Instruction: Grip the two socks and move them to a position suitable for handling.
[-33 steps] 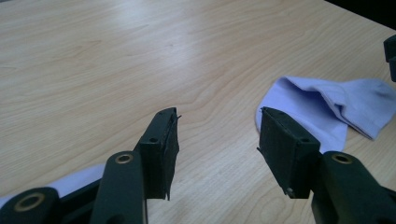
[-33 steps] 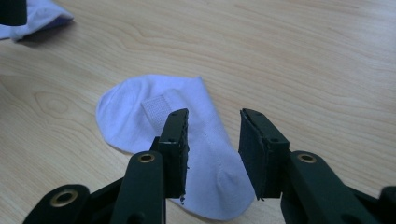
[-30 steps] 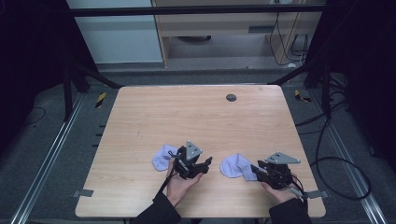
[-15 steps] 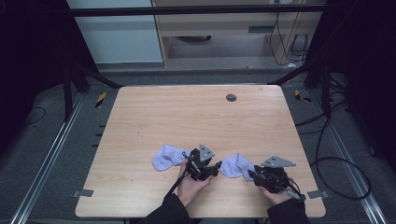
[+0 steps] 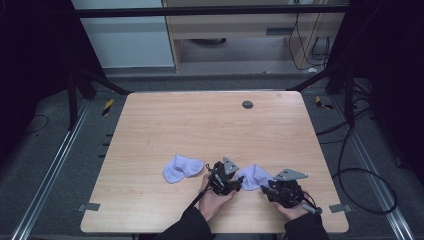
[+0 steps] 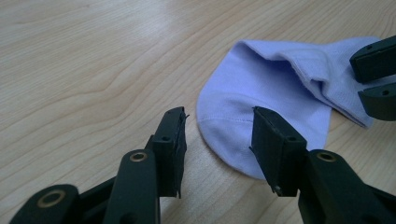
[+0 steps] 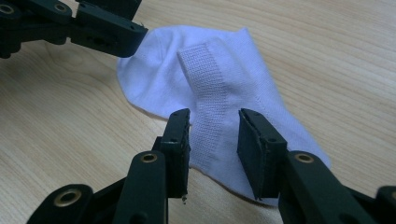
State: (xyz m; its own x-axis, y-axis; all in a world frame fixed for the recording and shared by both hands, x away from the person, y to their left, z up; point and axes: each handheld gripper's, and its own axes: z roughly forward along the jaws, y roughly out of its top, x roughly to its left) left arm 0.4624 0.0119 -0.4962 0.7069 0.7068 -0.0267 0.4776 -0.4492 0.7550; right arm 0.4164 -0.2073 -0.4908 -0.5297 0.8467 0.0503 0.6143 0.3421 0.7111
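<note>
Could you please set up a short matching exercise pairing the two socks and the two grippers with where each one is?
1. left sock
2. right sock
3. left gripper
4. right gripper

a. jaws astride the sock's ribbed band
b. lies apart from both grippers
c. jaws open at the sock's rounded end
d. lies between the two grippers

Pairs: 1-b, 2-d, 3-c, 4-a

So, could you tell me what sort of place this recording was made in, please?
Probably a lab recording station: a bare wooden table inside a dark metal frame, loose cables on grey carpet, and a person working hand-held grippers on socks.
</note>
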